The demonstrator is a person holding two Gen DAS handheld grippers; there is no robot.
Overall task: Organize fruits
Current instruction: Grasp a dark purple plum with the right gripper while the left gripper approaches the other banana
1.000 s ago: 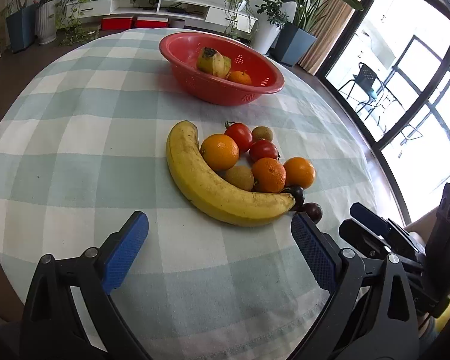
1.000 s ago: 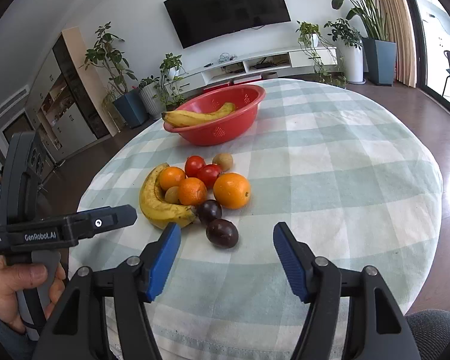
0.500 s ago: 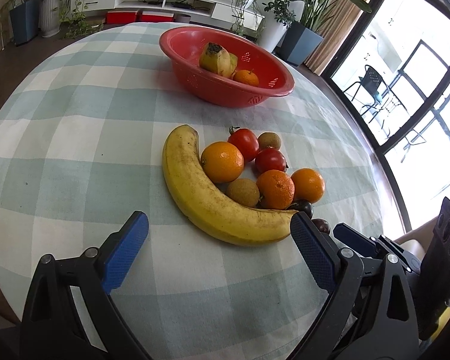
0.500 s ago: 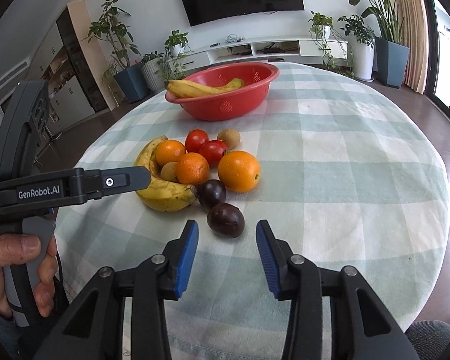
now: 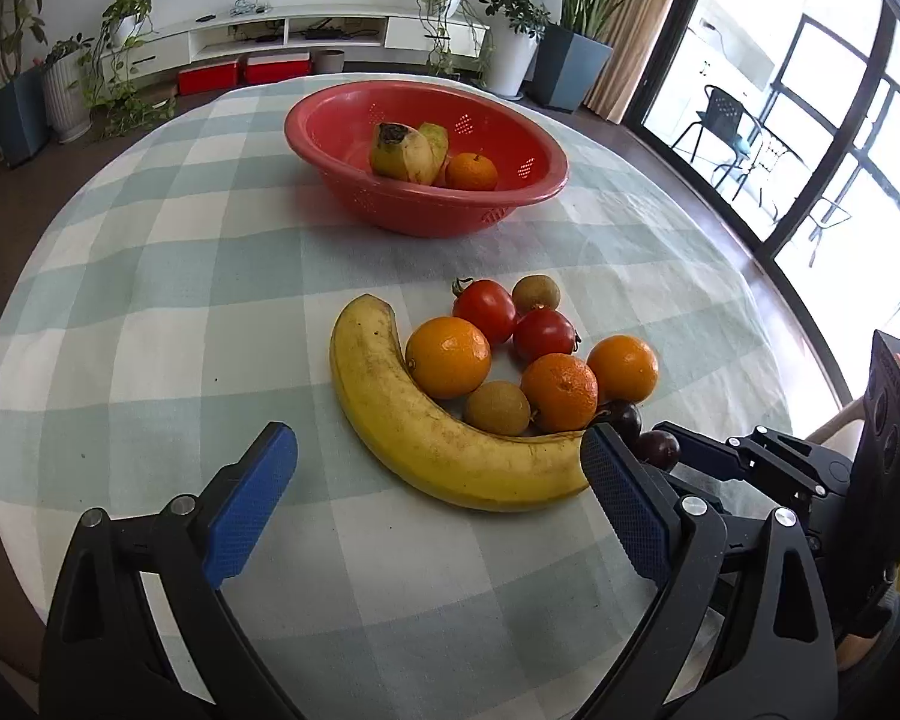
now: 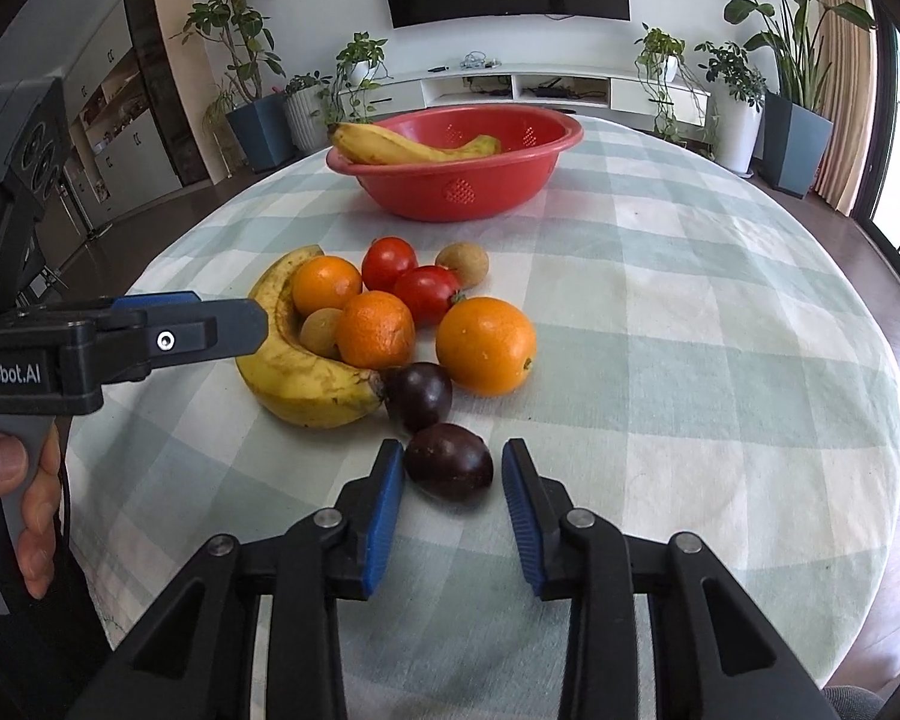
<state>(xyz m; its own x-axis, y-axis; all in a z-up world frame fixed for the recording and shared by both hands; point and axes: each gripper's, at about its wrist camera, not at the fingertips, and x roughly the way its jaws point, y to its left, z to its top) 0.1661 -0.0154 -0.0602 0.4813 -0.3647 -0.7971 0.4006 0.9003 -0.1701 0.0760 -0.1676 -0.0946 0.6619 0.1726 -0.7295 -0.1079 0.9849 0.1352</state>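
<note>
A dark plum (image 6: 449,469) lies on the checked tablecloth (image 6: 690,360), nearest of a fruit cluster. My right gripper (image 6: 453,468) has it between its blue pads and the jaws are closing. The left pad touches the plum; a sliver of cloth shows at the right pad. Behind lie a second plum (image 6: 419,396), oranges (image 6: 486,343), tomatoes (image 6: 427,294), kiwis (image 6: 462,263) and a long banana (image 5: 438,444). My left gripper (image 5: 438,441) hangs open and wide over the banana's near end, holding nothing. The red basket (image 5: 528,192) at the far side holds a banana (image 6: 402,147) and an orange (image 5: 471,171).
A hand (image 6: 12,480) grips the left tool's handle at the left edge of the right wrist view. The round table's edge curves close on the right (image 6: 882,480). Potted plants, a low TV shelf and glass doors stand beyond the table.
The right gripper's jaws have narrowed from wide apart to close around the near plum, and it has moved in toward it. The left gripper has drifted nearer the banana, still open.
</note>
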